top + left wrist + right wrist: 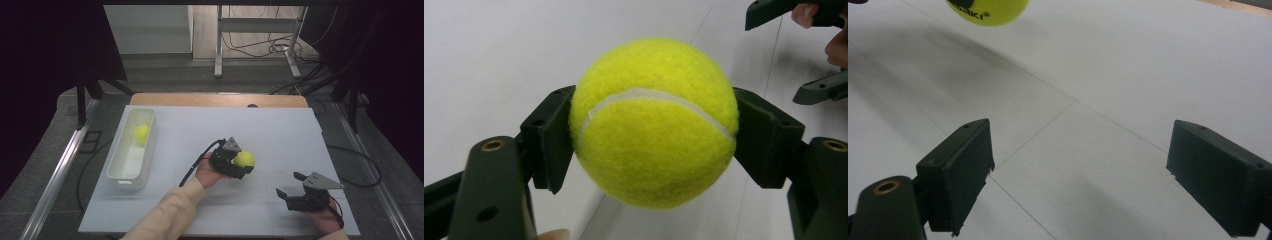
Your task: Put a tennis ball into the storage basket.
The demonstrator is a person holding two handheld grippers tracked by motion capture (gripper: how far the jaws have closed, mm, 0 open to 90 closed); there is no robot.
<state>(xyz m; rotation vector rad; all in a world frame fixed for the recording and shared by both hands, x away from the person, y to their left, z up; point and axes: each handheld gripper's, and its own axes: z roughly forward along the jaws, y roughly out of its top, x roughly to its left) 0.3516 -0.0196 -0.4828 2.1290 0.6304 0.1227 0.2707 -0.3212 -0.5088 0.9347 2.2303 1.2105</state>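
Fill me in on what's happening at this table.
A person works at a white table with a handheld gripper in each hand. The left gripper is clamped on a yellow tennis ball, one jaw on each side, and appears to hold it above the table. The right gripper is open and holds nothing, near the table's front right. A white bin on the left side holds a second tennis ball.

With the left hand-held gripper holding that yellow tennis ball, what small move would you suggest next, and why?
Probably carry it left toward the white rectangular plastic bin. The left hand-held gripper clamps the fuzzy yellow tennis ball on both sides, seemingly off the white table, and the bin already holds another yellow ball. The right hand-held gripper is open and idle.
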